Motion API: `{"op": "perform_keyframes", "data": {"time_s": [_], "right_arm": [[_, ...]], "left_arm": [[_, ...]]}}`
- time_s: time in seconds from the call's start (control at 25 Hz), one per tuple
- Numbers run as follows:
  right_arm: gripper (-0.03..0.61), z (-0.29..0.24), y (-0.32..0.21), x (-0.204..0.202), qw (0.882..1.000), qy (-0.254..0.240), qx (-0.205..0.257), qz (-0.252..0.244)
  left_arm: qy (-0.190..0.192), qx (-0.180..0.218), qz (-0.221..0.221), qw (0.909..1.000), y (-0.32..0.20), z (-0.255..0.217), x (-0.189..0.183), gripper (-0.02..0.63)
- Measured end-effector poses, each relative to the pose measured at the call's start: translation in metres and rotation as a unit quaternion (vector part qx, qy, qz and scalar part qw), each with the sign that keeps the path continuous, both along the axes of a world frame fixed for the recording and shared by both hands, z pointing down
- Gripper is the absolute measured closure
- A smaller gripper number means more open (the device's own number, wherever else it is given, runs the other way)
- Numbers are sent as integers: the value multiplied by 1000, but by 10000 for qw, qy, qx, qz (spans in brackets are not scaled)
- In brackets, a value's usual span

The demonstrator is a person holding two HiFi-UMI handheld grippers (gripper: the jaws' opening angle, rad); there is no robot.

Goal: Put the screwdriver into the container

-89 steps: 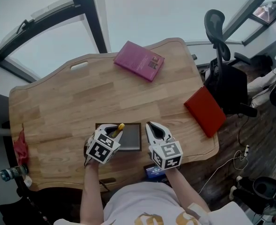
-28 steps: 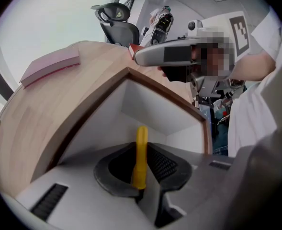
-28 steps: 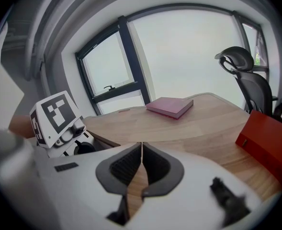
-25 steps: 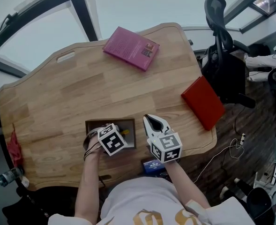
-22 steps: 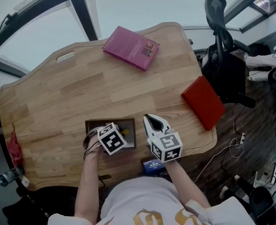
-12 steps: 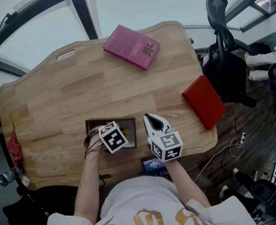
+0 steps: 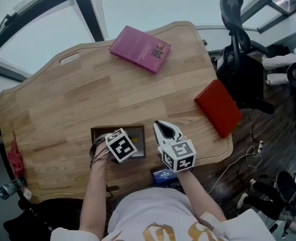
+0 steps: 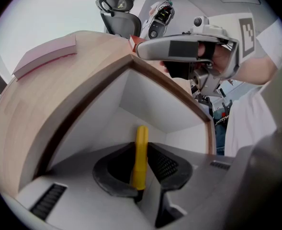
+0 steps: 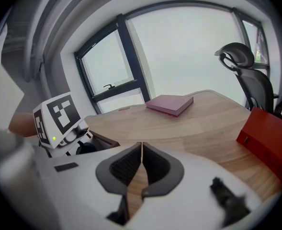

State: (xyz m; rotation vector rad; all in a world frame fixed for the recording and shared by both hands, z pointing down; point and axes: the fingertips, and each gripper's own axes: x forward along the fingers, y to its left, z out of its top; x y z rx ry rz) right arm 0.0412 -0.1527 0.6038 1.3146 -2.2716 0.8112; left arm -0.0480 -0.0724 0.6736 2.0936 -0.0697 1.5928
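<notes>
Table [image 7: 87, 94] first: the container [image 7: 130, 128] sits at its six o'clock edge. Your left gripper [image 8: 141, 147] dips inside, jaws just easing apart, yellow screwdriver [image 8: 141, 164] loose between them, likely for the drop. At three o'clock your right gripper [image 9: 141, 147] waits closed, empty.

Pale daylight from the windows [image 9: 179, 42]; fisheye edges darken and bend, the right gripper's [image 9: 141, 145] near body blurs.

grippers [image 8: 141, 150] [image 9: 141, 150] 2 | books [image 7: 140, 49] [image 7: 218, 108] 2 | container [image 8: 150, 99] 1 | screwdriver [image 8: 141, 147] 1 | chair [image 7: 238, 69] 1 | table [image 7: 87, 99] 1
</notes>
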Motion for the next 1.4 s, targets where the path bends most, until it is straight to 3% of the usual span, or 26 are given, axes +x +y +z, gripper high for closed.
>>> {"op": "perform_keyframes", "data": {"time_s": [0.32,0.96,1.24,1.4], "right_arm": [[546,-4,1,1,10000,-8,41,8],[546,-16,7,-3,9999,-59,138,-2],[546,-26,8,-1,9996,-42,263,49],[546,-34,12,2,9993,-28,354,78]], "left_arm": [[9,-120,-82,9999,2,-2,0,492],[-11,115,-279,9995,-4,-20,-9,492],[240,551,-519,9968,-19,-38,-9,577],[278,733,-638,9949,-23,-47,-12,589]]}}
